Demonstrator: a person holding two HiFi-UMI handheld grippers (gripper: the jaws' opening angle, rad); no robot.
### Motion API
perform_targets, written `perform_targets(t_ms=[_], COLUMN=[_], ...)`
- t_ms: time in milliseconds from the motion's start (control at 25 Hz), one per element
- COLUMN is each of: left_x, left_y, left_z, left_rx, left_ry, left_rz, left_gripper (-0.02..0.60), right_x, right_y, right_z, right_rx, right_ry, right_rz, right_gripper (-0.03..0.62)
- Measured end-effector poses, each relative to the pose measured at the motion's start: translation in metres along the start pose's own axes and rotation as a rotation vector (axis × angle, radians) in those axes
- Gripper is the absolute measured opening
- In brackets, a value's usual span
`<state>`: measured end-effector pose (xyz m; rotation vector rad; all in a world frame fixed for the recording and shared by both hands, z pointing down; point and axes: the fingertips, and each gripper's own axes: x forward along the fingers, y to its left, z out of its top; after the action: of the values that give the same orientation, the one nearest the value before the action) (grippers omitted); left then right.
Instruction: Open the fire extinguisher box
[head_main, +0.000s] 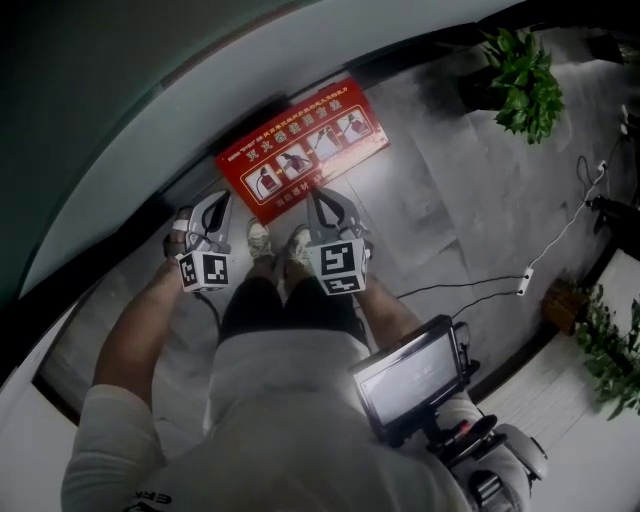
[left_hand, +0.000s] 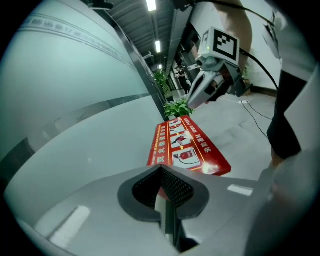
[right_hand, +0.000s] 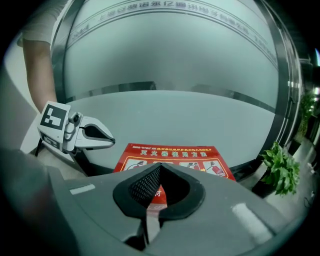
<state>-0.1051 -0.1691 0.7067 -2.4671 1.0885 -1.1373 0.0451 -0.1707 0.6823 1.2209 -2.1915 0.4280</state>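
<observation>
The fire extinguisher box (head_main: 300, 150) is a flat red case with white lettering and pictures on its lid. It lies shut on the grey floor against the curved glass wall. My left gripper (head_main: 220, 203) hangs above the floor just short of the box's near left corner, jaws shut and empty. My right gripper (head_main: 318, 196) hovers at the box's near edge, also shut on nothing. In the left gripper view the box (left_hand: 187, 145) lies beyond my closed jaws (left_hand: 161, 170), with the right gripper (left_hand: 192, 101) above it. The right gripper view shows the box (right_hand: 175, 154) ahead of my jaws (right_hand: 159, 167).
The frosted glass wall (head_main: 150, 100) curves behind the box. A potted plant (head_main: 525, 80) stands at the far right, another plant (head_main: 610, 350) nearer. A white cable with a plug block (head_main: 523, 283) crosses the floor. The person's feet (head_main: 260, 240) stand between the grippers.
</observation>
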Motion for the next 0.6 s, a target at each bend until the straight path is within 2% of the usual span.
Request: perform_targets(t_ms=[160, 280, 360, 480, 600], left_x=[0.001, 0.004, 0.008, 0.014, 0.022], left_y=[-0.013, -0.025, -0.037, -0.05, -0.055], left_z=[-0.007, -0.016, -0.023, -0.031, -0.037], left_rx=[0.128, 0.239, 0.34, 0.48, 0.57], left_ry=[0.013, 0.019, 0.025, 0.018, 0.016], left_rz=[-0.041, -0.067, -0.094, -0.117, -0.098], left_gripper=[0.006, 0.116, 0.191, 0.253, 0.29], right_x=[0.002, 0.002, 0.001, 0.003, 0.007], right_y=[0.006, 0.008, 0.008, 0.005, 0.001], right_z=[-0.013, -0.025, -0.031, -0.036, -0.039], right_rx=[-0.04, -0.064, -0.073, -0.083, -0.1], right_ry=[0.036, 0.054, 0.062, 0.064, 0.061], right_rz=[0.006, 0.005, 0.003, -0.003, -0.013], right_gripper=[0.014, 0.014, 0.014, 0.014, 0.014])
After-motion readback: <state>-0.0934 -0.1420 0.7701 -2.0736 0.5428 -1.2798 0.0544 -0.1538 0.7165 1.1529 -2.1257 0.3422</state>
